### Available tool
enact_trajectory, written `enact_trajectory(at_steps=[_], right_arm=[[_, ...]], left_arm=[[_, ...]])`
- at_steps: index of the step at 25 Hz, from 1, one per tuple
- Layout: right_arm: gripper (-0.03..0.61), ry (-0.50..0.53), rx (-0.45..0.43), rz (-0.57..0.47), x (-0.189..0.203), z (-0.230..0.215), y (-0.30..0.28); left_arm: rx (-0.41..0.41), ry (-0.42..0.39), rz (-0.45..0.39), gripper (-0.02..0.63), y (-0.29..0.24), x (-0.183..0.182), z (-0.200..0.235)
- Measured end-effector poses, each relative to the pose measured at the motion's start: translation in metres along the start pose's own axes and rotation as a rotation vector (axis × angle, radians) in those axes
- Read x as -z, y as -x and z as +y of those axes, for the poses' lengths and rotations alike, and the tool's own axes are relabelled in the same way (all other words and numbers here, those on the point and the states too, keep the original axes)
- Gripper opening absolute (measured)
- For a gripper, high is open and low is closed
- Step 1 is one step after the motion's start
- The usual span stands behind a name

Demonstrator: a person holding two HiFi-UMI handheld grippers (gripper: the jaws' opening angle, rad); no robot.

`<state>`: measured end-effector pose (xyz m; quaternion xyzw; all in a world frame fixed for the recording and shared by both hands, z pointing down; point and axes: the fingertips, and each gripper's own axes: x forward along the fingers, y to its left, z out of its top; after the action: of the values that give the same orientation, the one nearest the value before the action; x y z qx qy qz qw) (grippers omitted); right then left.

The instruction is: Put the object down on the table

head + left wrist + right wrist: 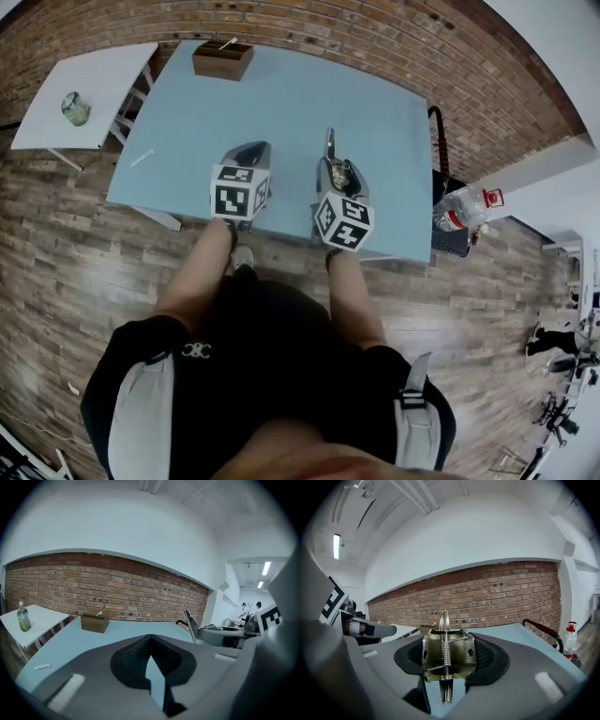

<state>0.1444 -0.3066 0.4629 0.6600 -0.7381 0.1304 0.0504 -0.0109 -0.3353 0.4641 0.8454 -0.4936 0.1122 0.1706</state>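
A brass-coloured metal spring clip (448,657) with a coil spring down its middle sits upright between the jaws of my right gripper (336,172), which is shut on it. The clip's thin blade (330,143) points forward over the light blue table (281,103), and the clip is held above the table near its front right part. My left gripper (251,153) hovers beside it on the left. In the left gripper view the dark pads (136,656) meet at their tips with nothing between them.
A brown wooden box (223,59) stands at the table's far edge. A small white stick (142,158) lies near the left edge. A white side table (103,70) at the left carries a green bottle (75,109). A plastic bottle (464,208) stands off the right edge.
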Motion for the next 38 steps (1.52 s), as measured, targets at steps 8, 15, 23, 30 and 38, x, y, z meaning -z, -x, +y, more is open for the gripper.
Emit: enact_trajectory(at_steps=[8, 15, 23, 30, 38], right_arm=[[0.232, -0.001, 0.031, 0.054, 0.002, 0.005, -0.070], [0.232, 0.057, 0.039, 0.127, 0.020, 0.021, -0.107], [0.232, 0.092, 0.102, 0.216, 0.039, 0.007, -0.117], [0.232, 0.026, 0.126, 0.282, 0.061, -0.012, -0.118], [0.232, -0.017, 0.138, 0.370, 0.092, -0.035, -0.126]], left_arm=[[0.052, -0.026, 0.029, 0.000, -0.055, -0.022, 0.036], [0.077, 0.039, 0.083, 0.000, -0.084, -0.013, 0.074], [0.098, 0.076, 0.125, 0.000, -0.107, 0.010, 0.089], [0.136, 0.068, 0.168, 0.000, -0.124, 0.025, 0.073], [0.137, 0.058, 0.199, 0.000, -0.139, 0.033, 0.058]])
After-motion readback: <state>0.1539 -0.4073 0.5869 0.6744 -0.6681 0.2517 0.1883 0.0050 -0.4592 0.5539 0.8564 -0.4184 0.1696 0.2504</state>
